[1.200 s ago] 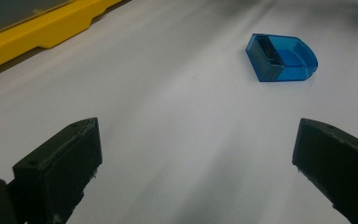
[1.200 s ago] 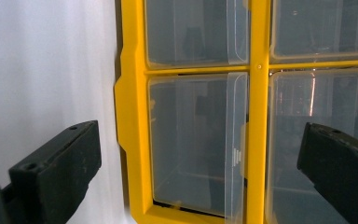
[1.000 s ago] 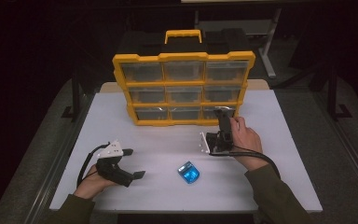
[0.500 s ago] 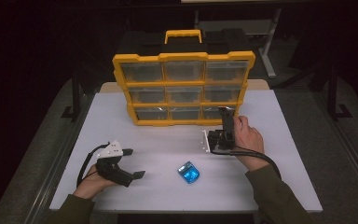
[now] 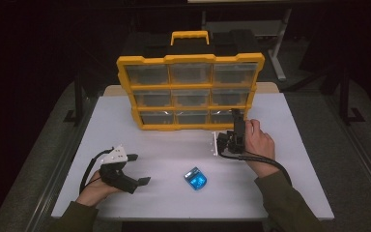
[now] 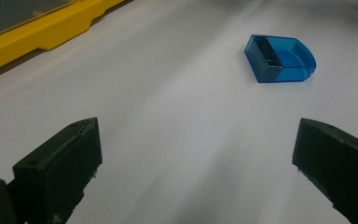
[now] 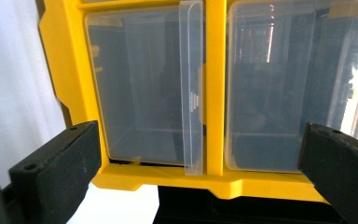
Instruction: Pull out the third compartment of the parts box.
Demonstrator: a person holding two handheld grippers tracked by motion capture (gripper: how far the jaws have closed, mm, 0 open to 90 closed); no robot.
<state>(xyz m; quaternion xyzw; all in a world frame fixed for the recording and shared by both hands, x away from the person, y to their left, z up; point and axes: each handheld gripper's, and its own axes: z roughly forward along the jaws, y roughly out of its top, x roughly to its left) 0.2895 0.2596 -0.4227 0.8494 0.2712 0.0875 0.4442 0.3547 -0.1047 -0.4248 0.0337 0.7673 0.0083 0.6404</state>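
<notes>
A dark room surrounds a white worktop [image 5: 174, 145], seen from the high view with a yellow organiser cabinet [image 5: 191, 92] standing upright at its far middle, three rows of three clear drawers and a yellow handle on top. A small blue translucent case [image 5: 195, 178] lies flat on the worktop near the front, between the two hands and well apart from the cabinet. The left claw [image 5: 137, 169] rests low at the front left, its jaws spread and pointing toward the blue case, holding nothing. The right claw [image 5: 235, 116] is raised against the cabinet's bottom row at its right end, the person's right hand [image 5: 258, 142] behind it; from here its jaw gap is too small to judge.

The left gripper view gives what the high view cannot: the left claw [image 6: 196, 163] stands wide open over bare worktop, and the blue case [image 6: 279, 58] lies ahead and to the right, apart from both jaws, a dark insert visible at its open end. A strip of the cabinet's yellow base [image 6: 42, 28] crosses the upper left corner.

The right gripper view settles the other hand: the right claw [image 7: 200, 163] is wide open, empty, facing two clear drawers [image 7: 144, 88] from close by. The view is turned on its side. A clear pull tab [image 7: 192, 88] juts out from the nearer drawer's edge, midway between the jaws, touching neither.
</notes>
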